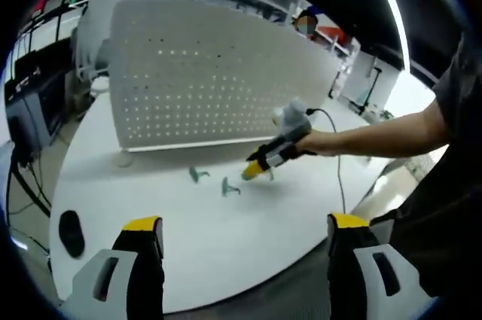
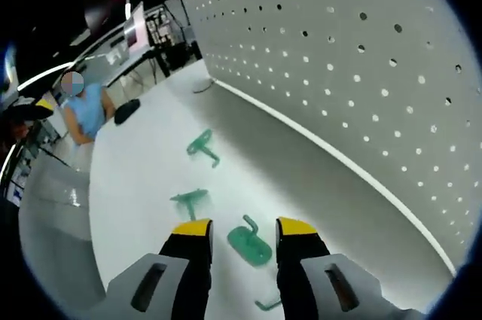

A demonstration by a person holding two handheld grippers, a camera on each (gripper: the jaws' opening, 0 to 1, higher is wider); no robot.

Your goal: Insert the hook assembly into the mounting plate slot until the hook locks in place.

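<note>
A round white table (image 1: 226,237) carried the work, its near edge curving just ahead of the left gripper (image 1: 245,231), whose yellow-tipped jaws stood wide apart over bare tabletop with nothing between them. Across the far half of the table stood an upright white perforated mounting plate (image 1: 218,83), its bottom edge meeting the tabletop in a long straight line and leaving open surface in front. In the right gripper view that plate (image 2: 361,71) rose at the right, close by. A person's arm (image 1: 384,133) reached in from the right, holding the right gripper (image 1: 254,170) low over the table near the plate's base. A dark oval object (image 1: 71,233) lay near the left rim. The right gripper (image 2: 242,227) had its jaws parted around one green hook (image 2: 249,245) lying flat, not visibly pinching it. A second hook (image 2: 189,199) lay just left, a third (image 2: 202,145) farther off, and a small green piece (image 2: 269,305) sat nearer, between the jaws.
</note>
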